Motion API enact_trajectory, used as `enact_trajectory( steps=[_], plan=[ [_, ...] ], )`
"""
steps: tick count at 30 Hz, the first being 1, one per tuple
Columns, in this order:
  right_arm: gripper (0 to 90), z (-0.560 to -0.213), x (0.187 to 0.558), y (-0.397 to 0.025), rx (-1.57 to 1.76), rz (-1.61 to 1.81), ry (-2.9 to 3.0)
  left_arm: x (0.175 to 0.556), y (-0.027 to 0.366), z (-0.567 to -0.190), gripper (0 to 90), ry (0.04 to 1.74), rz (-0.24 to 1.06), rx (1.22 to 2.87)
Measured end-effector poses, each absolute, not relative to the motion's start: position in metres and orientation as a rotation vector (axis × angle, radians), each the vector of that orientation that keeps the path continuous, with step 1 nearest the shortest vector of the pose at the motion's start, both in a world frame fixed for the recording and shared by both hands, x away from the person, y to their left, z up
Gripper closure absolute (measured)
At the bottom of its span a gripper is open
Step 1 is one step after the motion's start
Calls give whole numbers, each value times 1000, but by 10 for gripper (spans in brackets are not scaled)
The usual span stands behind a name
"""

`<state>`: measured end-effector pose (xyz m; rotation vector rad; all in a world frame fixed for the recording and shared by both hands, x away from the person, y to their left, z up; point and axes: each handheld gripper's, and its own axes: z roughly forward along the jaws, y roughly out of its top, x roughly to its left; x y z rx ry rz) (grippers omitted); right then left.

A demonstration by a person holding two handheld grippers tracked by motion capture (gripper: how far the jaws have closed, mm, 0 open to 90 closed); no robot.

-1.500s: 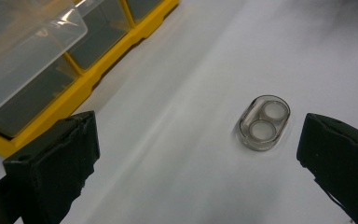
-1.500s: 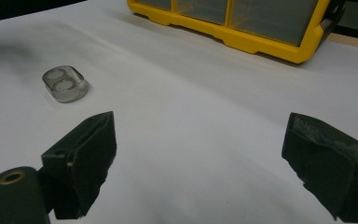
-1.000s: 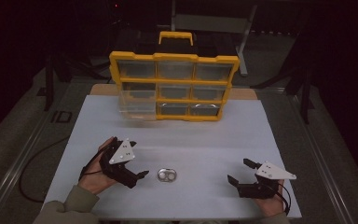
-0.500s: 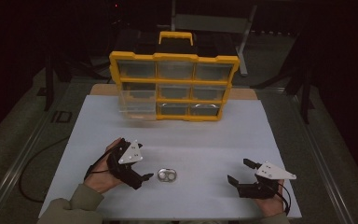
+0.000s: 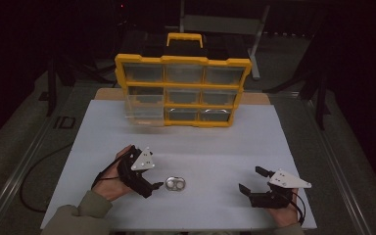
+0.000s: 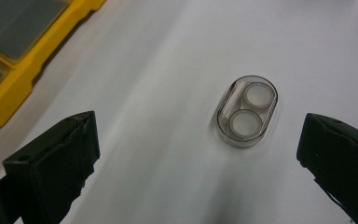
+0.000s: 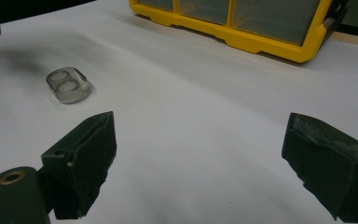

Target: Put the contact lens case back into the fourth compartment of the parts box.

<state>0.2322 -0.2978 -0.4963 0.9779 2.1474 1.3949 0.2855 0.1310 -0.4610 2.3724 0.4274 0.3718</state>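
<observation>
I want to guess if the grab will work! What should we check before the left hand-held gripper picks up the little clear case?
1. Left hand-held gripper open wide: ok.
2. Clear case lies between its jaws, ahead of them: ok.
3. Case flat on the white table, nothing touching it: ok.
4. Right hand-held gripper off to the side, open: ok.
5. Case lid closed tight: cannot tell.

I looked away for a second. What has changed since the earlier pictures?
The left gripper has moved right, closing in on the small clear case, jaws open, not yet gripping. The case, the right gripper and the yellow organizer stayed put.
</observation>
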Motion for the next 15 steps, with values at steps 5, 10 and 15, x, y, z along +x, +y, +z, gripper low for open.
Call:
enact_trajectory(
  steps=[5,10,15],
  plan=[
    [95,-496,232,-298,981,1396,2144,287,126,-465,1,417,360,2393],
    [95,-496,232,-298,982,1394,2144,289,122,-466,1,405,347,2403],
    [95,-496,232,-299,985,1393,2145,289,118,-467,1,388,343,2414]
  ],
)
